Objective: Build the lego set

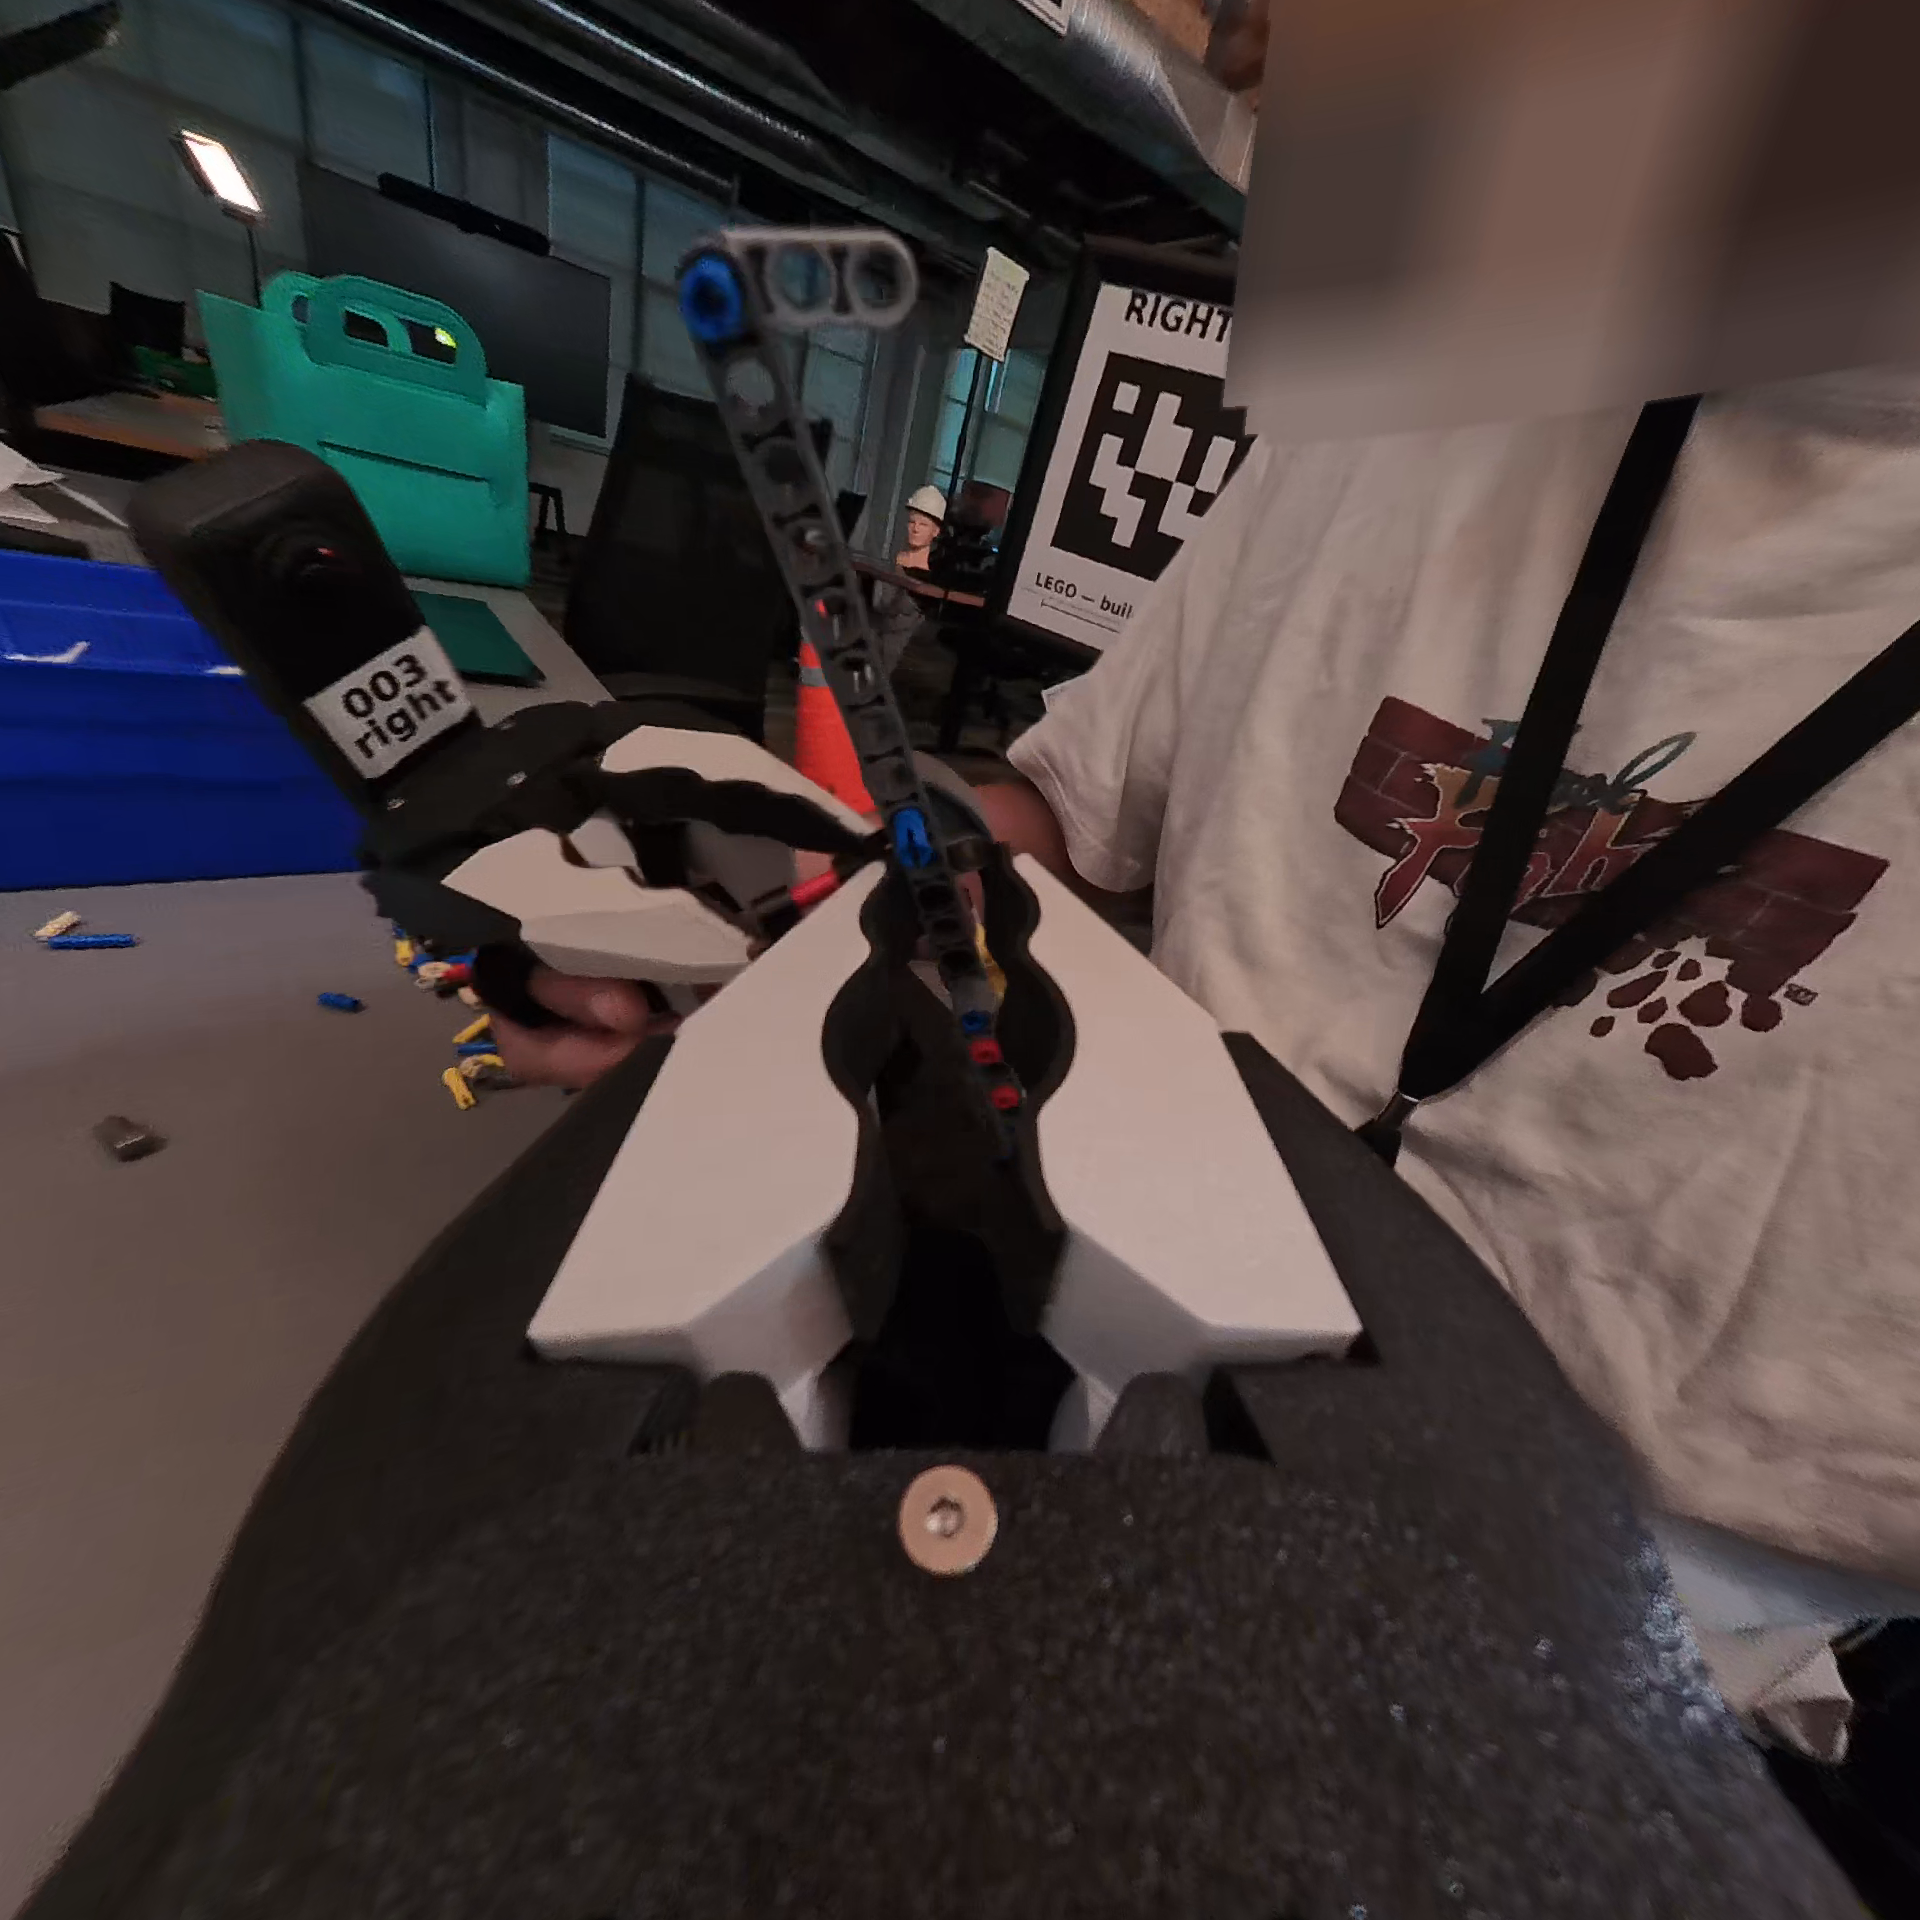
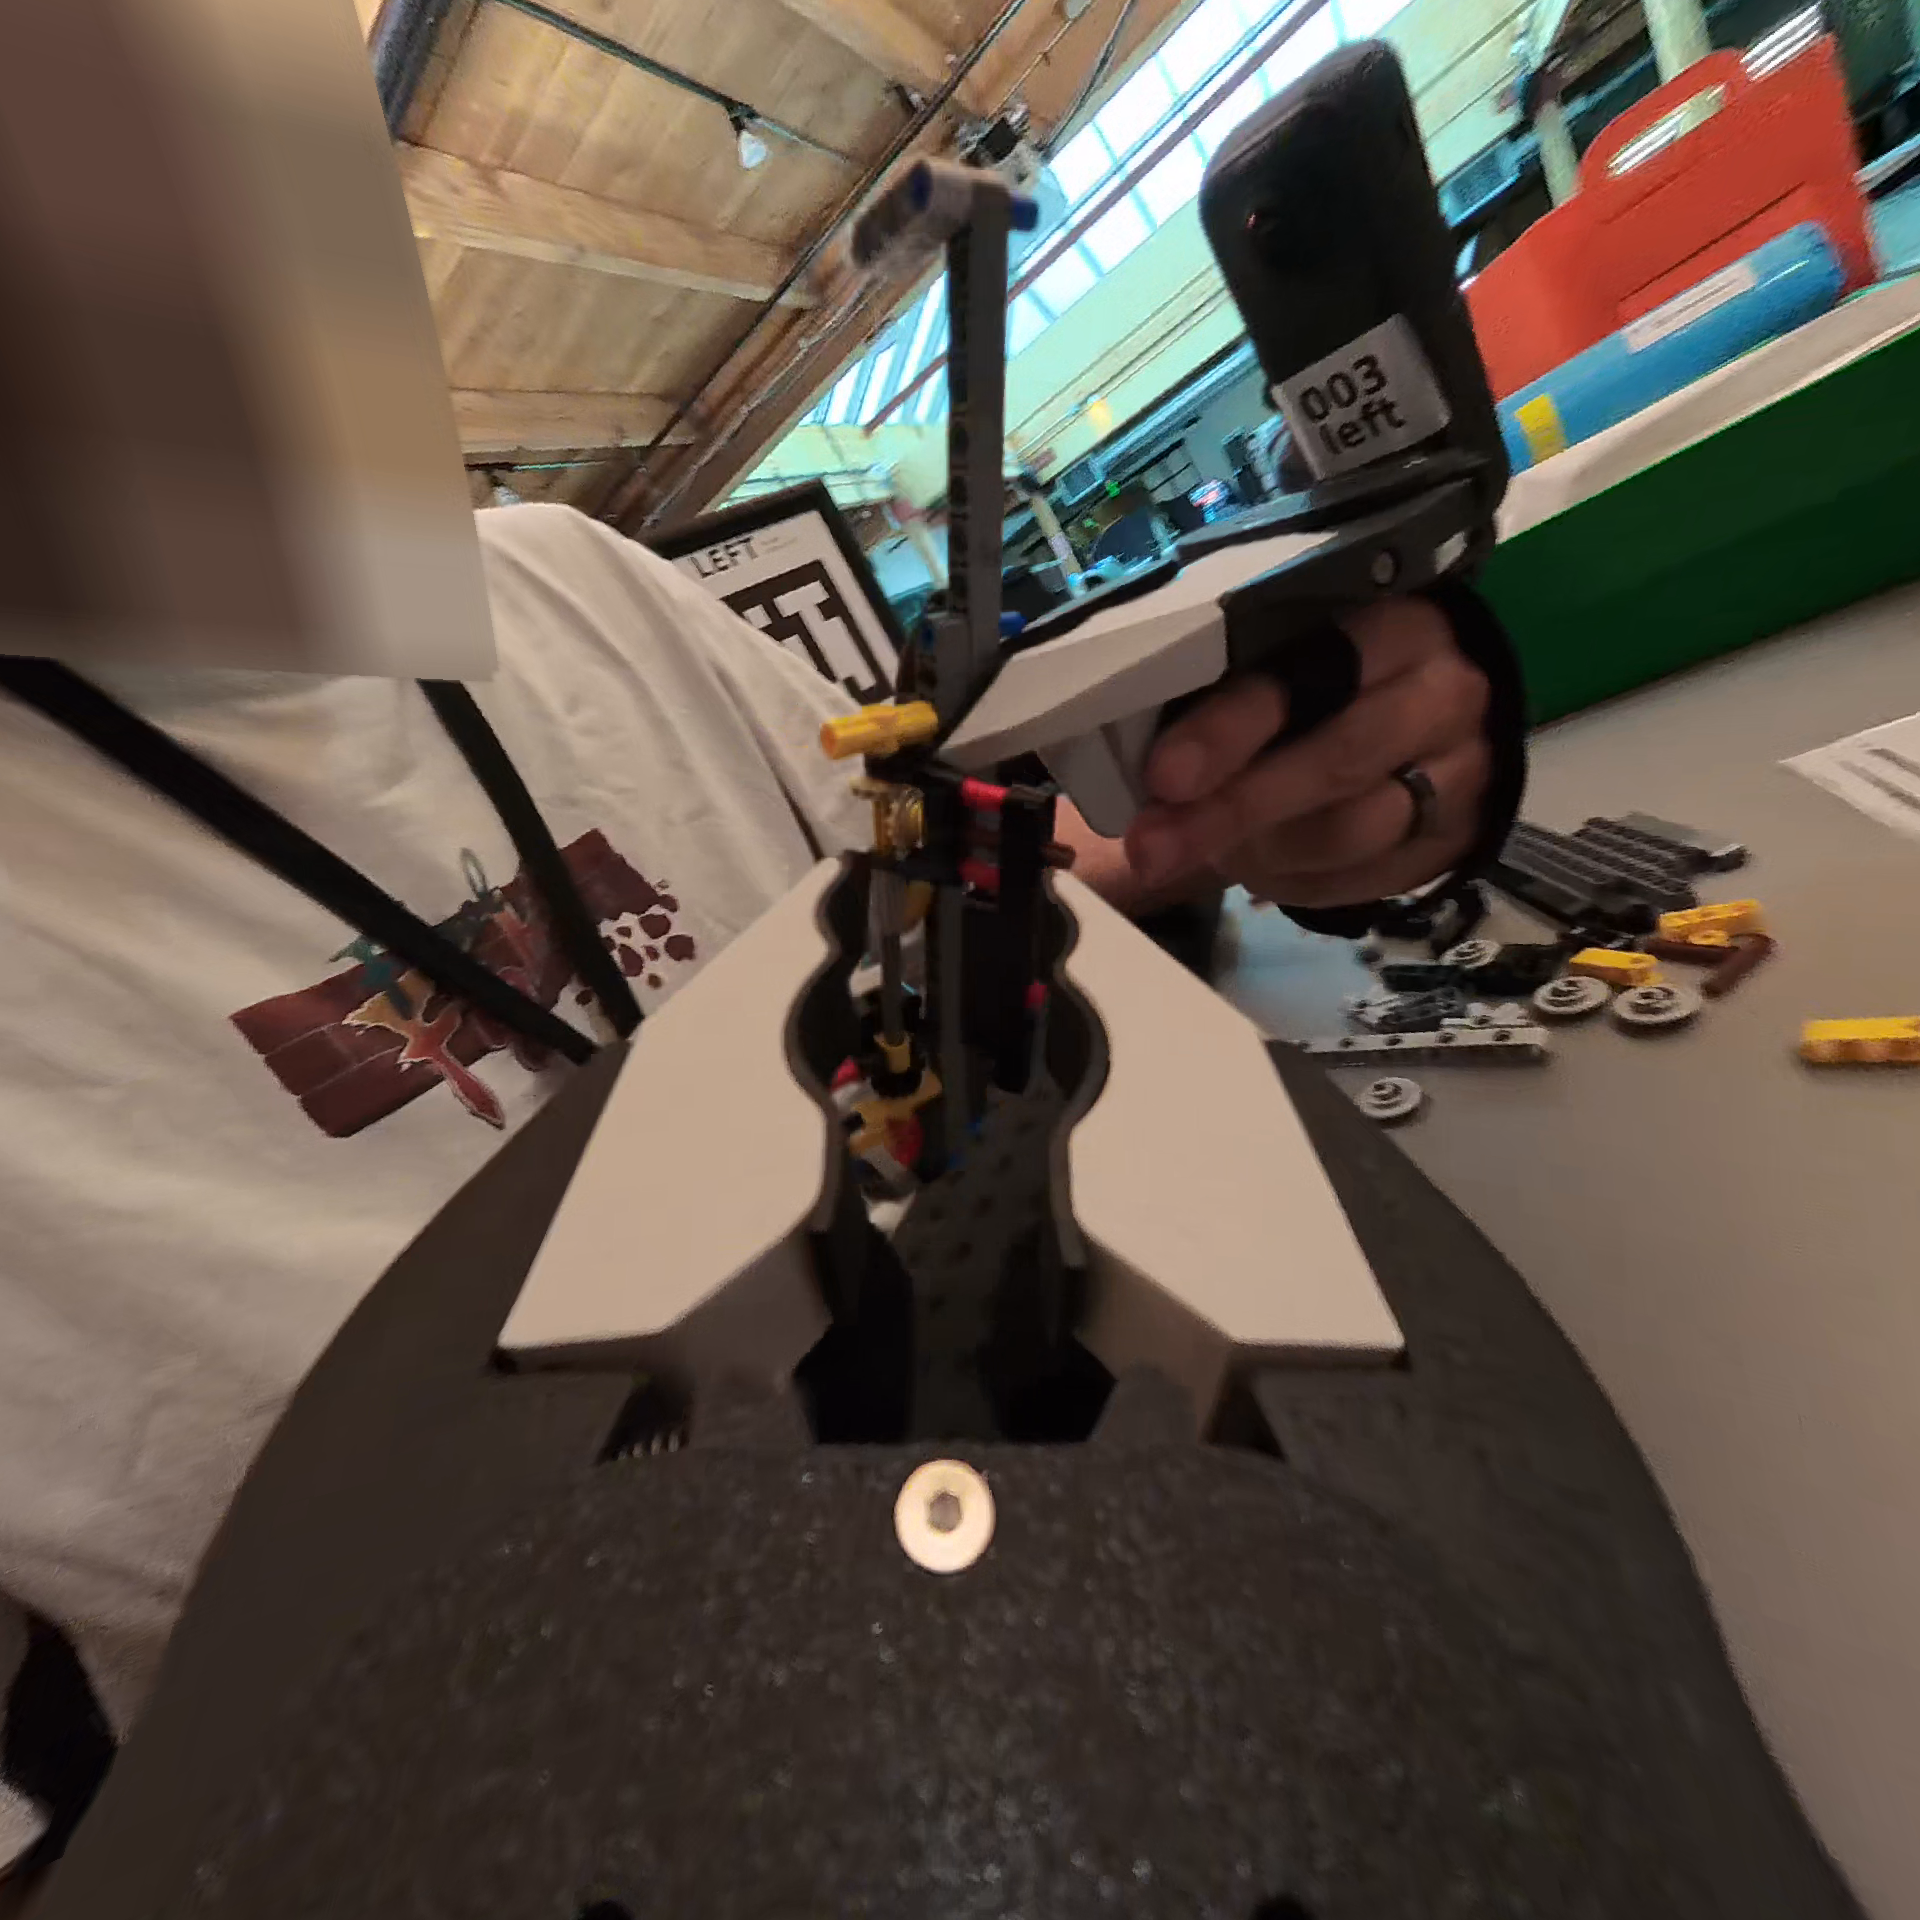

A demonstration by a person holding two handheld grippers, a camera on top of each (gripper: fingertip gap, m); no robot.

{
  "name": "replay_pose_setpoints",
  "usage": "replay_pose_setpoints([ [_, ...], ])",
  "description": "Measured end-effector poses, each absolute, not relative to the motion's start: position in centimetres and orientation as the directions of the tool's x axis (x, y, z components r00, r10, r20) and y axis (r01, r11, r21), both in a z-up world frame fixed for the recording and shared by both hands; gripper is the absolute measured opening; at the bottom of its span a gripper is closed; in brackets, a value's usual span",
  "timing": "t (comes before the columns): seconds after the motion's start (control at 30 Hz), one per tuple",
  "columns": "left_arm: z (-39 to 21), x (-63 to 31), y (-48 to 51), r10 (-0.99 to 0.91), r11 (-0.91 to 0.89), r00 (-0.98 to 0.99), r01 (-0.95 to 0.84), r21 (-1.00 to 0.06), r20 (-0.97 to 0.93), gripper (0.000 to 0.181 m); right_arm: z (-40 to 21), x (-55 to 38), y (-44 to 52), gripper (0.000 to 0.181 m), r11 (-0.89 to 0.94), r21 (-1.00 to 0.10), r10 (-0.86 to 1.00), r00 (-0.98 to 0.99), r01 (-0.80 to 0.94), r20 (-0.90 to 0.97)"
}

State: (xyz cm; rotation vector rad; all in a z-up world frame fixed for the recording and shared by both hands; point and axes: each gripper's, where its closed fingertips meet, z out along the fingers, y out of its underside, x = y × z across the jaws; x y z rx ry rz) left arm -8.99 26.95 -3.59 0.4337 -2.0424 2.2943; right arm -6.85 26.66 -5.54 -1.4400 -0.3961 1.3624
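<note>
In the left wrist view, the left gripper point(image 1: 951, 935), with white fingers and black wavy pads, is nearest and pinches the lower part of a long black perforated lego beam point(image 1: 831, 582). The beam rises tilted, with a blue pin and a short grey link point(image 1: 826, 278) at its top. Left of the beam, the right gripper point(image 1: 831, 873) touches it near a blue pin; I cannot tell its finger state here.

In the right wrist view, the right gripper point(image 2: 951, 914) pinches the assembly point(image 2: 961, 935) of dark beams with red and yellow pins. Right of the assembly, loose lego parts point(image 2: 1538, 977) lie on the grey table point(image 2: 1662, 1299).
</note>
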Motion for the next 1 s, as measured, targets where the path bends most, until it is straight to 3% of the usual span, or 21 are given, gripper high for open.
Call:
replay_pose_setpoints([
  [0.1, -3.5, -7.5, 28.8, -0.255, -0.153, -0.932, -0.225, -0.962, 0.258, 0.011, -4.7, -4.3, 26.1, 0.0, -0.282, -0.838, 0.806, 0.359, -0.468, -0.471],
  [0.23, -5.2, -5.1, 30.8, -0.364, -0.167, -0.859, -0.319, -0.933, 0.359, 0.011, -6.1, -3.4, 26.2, 0.002, -0.274, -0.864, 0.739, 0.482, -0.422, -0.47],
  [0.33, -6.9, -3.7, 31.1, -0.428, -0.151, -0.814, -0.363, -0.919, 0.392, 0.01, -7.4, -4.0, 27.4, 0.019, -0.291, -0.879, 0.687, 0.557, -0.377, -0.466],
  [0.5, -6.3, -4.5, 30.2, -0.342, -0.175, -0.85, -0.361, -0.916, 0.401, 0.01, -9.7, -1.4, 29.3, 0.023, -0.297, -0.888, 0.539, 0.706, -0.352, -0.46],
  [0.6, -4.8, -5.7, 29.3, -0.239, -0.222, -0.886, -0.348, -0.911, 0.397, 0.01, -9.0, -1.9, 29.6, 0.052, -0.316, -0.843, 0.6, 0.597, -0.436, -0.533],
  [0.73, -3.6, -6.8, 28.4, -0.147, -0.247, -0.91, -0.346, -0.905, 0.388, 0.01, -7.0, -5.4, 28.7, 0.055, -0.392, -0.78, 0.762, 0.303, -0.488, -0.573],
  [0.77, -3.5, -6.7, 28.3, -0.153, -0.253, -0.91, -0.34, -0.905, 0.385, 0.01, -6.9, -6.0, 28.5, 0.048, -0.417, -0.773, 0.773, 0.26, -0.479, -0.578],
  [0.8, -3.5, -6.6, 28.4, -0.164, -0.254, -0.909, -0.335, -0.907, 0.382, 0.01, -7.1, -6.4, 27.9, 0.022, -0.437, -0.786, 0.787, 0.238, -0.437, -0.57],
  [0.83, -3.6, -6.5, 28.6, -0.175, -0.256, -0.907, -0.333, -0.908, 0.382, 0.01, -7.1, -6.4, 27.5, 0.011, -0.434, -0.799, 0.797, 0.237, -0.417, -0.556],
  [1.0, -4.3, -5.0, 30.4, -0.272, -0.273, -0.87, -0.34, -0.9, 0.411, 0.01, -6.8, -4.7, 27.9, 0.008, -0.346, -0.824, 0.768, 0.369, -0.449, -0.524],
])
